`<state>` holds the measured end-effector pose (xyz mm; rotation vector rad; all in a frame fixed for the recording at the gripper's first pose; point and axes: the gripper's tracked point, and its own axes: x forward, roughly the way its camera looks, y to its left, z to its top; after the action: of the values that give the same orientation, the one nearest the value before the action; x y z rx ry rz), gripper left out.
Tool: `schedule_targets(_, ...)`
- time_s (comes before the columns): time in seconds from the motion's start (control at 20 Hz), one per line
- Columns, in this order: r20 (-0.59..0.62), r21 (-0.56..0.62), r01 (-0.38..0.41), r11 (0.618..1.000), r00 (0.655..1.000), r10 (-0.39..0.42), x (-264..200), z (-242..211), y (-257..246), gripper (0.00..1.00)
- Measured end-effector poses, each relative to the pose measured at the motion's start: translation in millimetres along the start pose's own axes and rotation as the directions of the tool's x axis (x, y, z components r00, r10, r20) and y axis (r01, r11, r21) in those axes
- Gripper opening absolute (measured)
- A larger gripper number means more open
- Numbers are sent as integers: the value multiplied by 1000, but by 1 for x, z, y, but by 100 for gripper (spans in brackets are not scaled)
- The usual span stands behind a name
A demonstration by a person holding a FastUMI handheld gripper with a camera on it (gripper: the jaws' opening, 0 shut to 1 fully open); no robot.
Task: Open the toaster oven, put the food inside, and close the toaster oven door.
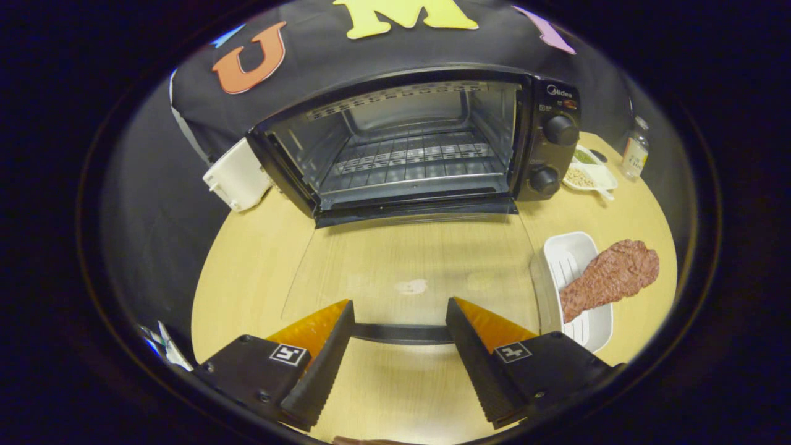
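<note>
small dishes (587,170) (contents unclear), bottle (635,150) blurred

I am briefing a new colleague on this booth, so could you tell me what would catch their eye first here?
The black toaster oven stands wide open beyond the fingers, its glass door folded flat onto the round wooden table and its wire rack bare. Off to the side, a reddish-brown slab of meat lies across a white rectangular tray. The gripper is open, the door's dark handle between its fingers.
</note>
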<state>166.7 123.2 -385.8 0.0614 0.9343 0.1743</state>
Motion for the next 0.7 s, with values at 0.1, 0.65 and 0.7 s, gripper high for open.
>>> schedule_targets(0.1, 23, -42, 15, 999, 1000, -14, -16, 6, -10, 95)
schedule_targets(0.65, 29, -128, 28, 991, 999, -24, -105, 46, -131, 95)
schedule_targets(0.7, 23, -117, 17, 993, 1000, -14, -109, 49, -147, 95)
